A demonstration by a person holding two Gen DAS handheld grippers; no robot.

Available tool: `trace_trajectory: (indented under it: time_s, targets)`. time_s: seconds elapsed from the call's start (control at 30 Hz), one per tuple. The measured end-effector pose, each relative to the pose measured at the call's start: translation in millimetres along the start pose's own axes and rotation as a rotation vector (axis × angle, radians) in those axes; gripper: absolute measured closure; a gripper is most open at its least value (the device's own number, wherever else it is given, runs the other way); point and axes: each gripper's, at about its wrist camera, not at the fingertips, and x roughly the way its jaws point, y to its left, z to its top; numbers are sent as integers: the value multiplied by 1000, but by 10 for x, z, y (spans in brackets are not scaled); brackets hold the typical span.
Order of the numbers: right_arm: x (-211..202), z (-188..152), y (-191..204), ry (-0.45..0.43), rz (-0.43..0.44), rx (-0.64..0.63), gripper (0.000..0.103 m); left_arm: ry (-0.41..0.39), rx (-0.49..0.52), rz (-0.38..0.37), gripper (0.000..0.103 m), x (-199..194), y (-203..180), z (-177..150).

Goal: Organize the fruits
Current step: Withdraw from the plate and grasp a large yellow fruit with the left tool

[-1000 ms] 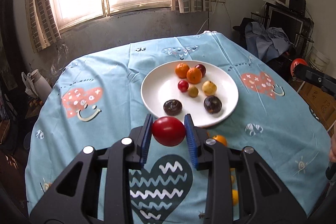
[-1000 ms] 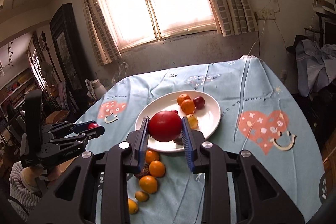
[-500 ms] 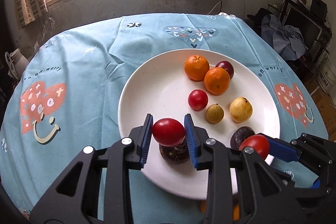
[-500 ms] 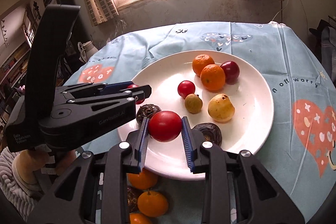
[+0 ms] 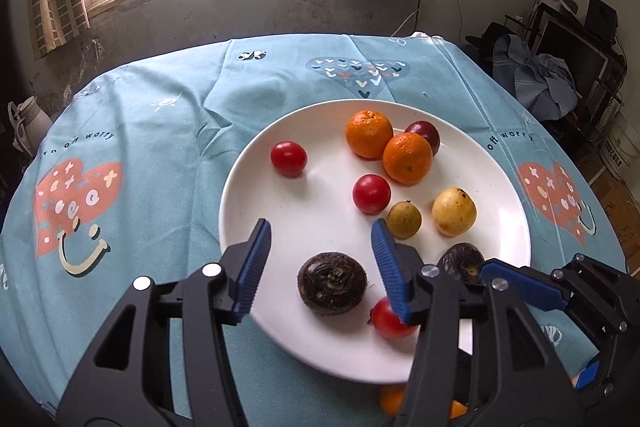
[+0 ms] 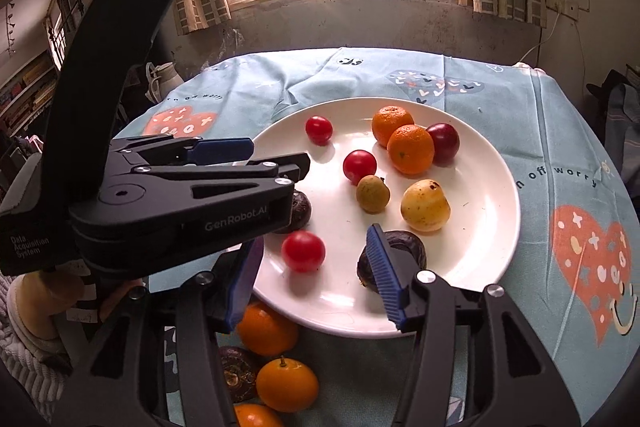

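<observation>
From my left wrist camera, my left gripper (image 5: 320, 263) hangs over the white plate (image 5: 508, 187), jaws opening and empty; a cherry tomato (image 5: 289, 159) lies near the plate's far left rim.

From my right wrist camera, my right gripper (image 6: 312, 277) is opening too, another cherry tomato (image 6: 303, 251) lying free on the plate between its fingers.

I saw the plate (image 6: 496, 227) on the tablecloth (image 6: 560, 155), two oranges (image 6: 410, 149) touching at its far side, more fruit (image 6: 286, 383) lying off its near edge.
</observation>
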Motion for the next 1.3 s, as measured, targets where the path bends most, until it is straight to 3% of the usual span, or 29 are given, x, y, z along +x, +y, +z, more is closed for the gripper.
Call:
trace_trajectory:
  time_s: [0.27, 0.73, 1.03, 1.13, 1.3]
  targets:
    - [-406, -219, 230, -64, -72, -64, 48, -30, -16, 16, 43, -463, 75, -327]
    - [-950, -710, 311, -159, -160, -68, 47, -25, 0, 73, 38, -987, 134, -1261]
    - [-1029, -874, 285, -148, -139, -44, 45, -22, 0, 49, 32, -1207, 112, -1572]
    - [-1041, -852, 183, -142, -102, 8, 45, -19, 36, 1, 32, -1243, -3, -1641]
    - [-1053, -834, -75, -127, -64, 139, 44, -28, 187, -47, 32, -1275, -370, -1733]
